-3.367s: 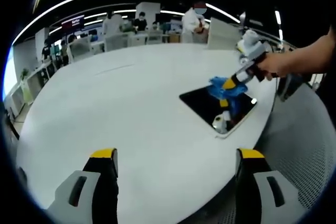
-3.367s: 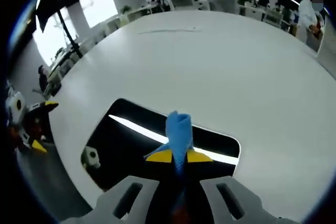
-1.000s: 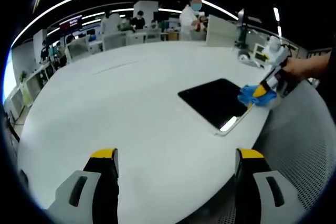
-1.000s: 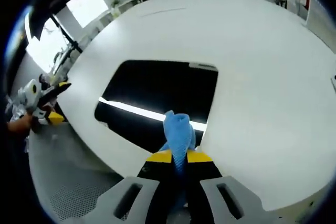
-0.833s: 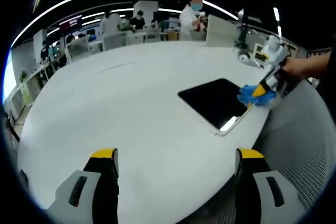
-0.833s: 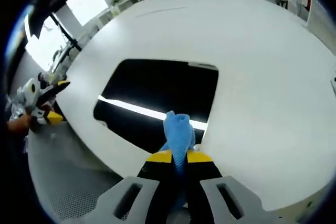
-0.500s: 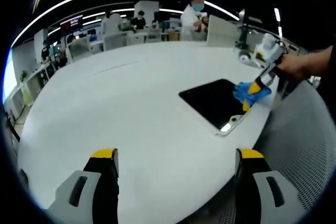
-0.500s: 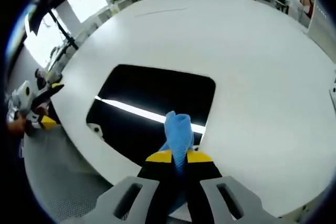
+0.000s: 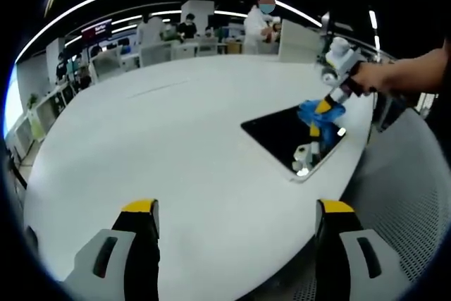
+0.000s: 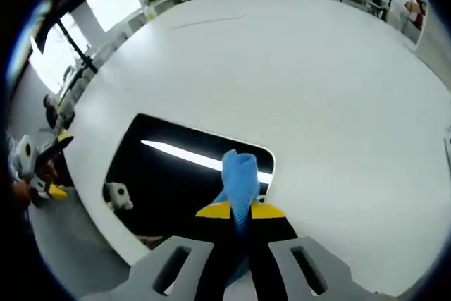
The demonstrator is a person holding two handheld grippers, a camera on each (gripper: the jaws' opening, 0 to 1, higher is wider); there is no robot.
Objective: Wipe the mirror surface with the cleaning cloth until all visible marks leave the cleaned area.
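now we see our right gripper (image 10: 239, 211) with its yellow-tipped jaws pinched together on the cleaning cloth (image 10: 239, 174), a soft blue fabric bunched into an upright fold that rises straight ahead from between the tips. just beyond and to the left of those jaws lies the mirror (image 10: 158, 177), a flat, dark, glossy slab with rounded corners, flush on the smooth white round table (image 10: 303, 82); a bright strip of ceiling light reflects across its sheen. in the left gripper view the left gripper (image 9: 236, 211) holds nothing, its jaws wide apart above bare tabletop, and well ahead and to the right of them the mirror (image 9: 278, 135) shows with the cloth (image 9: 313, 114) pressed on its far part by the right gripper (image 9: 325, 108), held in a hand (image 9: 366, 79). compared with half a second ago, the cloth has come inward from the mirror's right edge onto the glass, and the reflection of the gripper now shows on the surface.
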